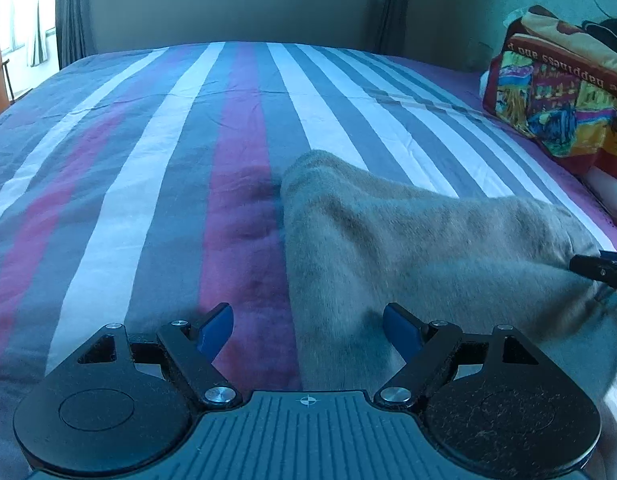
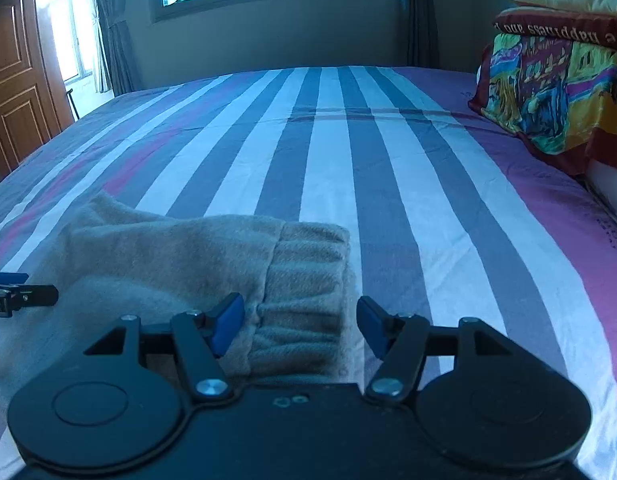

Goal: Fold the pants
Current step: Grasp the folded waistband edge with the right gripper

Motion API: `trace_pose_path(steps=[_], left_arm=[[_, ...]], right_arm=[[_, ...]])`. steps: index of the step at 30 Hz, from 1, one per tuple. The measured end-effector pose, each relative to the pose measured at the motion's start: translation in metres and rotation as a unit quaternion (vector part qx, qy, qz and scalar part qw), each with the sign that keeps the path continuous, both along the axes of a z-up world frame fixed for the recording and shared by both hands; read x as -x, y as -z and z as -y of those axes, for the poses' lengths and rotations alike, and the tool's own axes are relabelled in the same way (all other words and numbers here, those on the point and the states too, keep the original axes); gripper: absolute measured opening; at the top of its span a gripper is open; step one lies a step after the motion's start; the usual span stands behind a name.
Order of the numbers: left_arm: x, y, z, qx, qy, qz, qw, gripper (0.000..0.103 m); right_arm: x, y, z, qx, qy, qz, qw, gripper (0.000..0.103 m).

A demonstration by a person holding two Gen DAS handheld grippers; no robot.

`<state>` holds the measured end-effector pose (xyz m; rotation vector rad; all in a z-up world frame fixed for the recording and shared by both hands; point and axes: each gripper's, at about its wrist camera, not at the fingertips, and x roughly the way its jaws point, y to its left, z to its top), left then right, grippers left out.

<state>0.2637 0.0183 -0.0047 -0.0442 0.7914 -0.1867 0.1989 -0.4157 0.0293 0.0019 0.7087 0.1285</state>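
Upside-down lettering reading "happiness and" is showing on a colourful folded blanket [image 2: 548, 92] lying at the far right edge of the striped bed [image 2: 328, 152]. One pair of beige fleece pants [image 2: 188, 256] is lying folded on the bed's near side, its ribbed waistband [image 2: 304, 280] facing right. Two grippers are angling downward over the pants: the left gripper [image 1: 308, 330] is holding its blue pads wide apart, gripping nothing, while the right gripper [image 2: 300, 324] is straddling the waistband with pads parted, not pressing it.
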Motion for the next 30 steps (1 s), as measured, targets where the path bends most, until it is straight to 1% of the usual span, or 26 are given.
trace_pose_path(steps=[4,10,14,19,22,27,30], left_arm=[[0.014,-0.002,-0.001,-0.001,0.003,-0.001,1.0,0.082],[0.034,-0.001,-0.002,0.006,0.006,-0.003,1.0,0.082],[0.046,-0.001,-0.001,0.01,0.007,-0.002,0.9999,0.082],[0.06,-0.002,0.0,0.01,0.012,0.001,0.9999,0.082],[0.066,-0.001,-0.003,0.016,0.01,0.001,0.9998,0.082],[0.081,0.001,-0.009,0.021,0.011,0.011,0.9997,0.082],[0.09,-0.001,-0.012,0.034,0.006,0.015,0.9993,0.082]], right_arm=[[0.01,0.001,-0.002,-0.003,0.002,-0.005,1.0,0.063],[0.029,0.007,-0.006,-0.002,0.003,-0.015,1.0,0.07],[0.04,0.013,-0.003,-0.008,0.006,-0.024,1.0,0.071],[0.05,0.012,-0.005,-0.009,0.008,-0.023,1.0,0.071],[0.053,0.013,-0.006,-0.01,0.008,-0.023,1.0,0.072],[0.062,0.018,0.002,-0.027,0.01,-0.024,0.999,0.073],[0.068,0.021,0.005,-0.046,0.01,-0.018,0.999,0.073]])
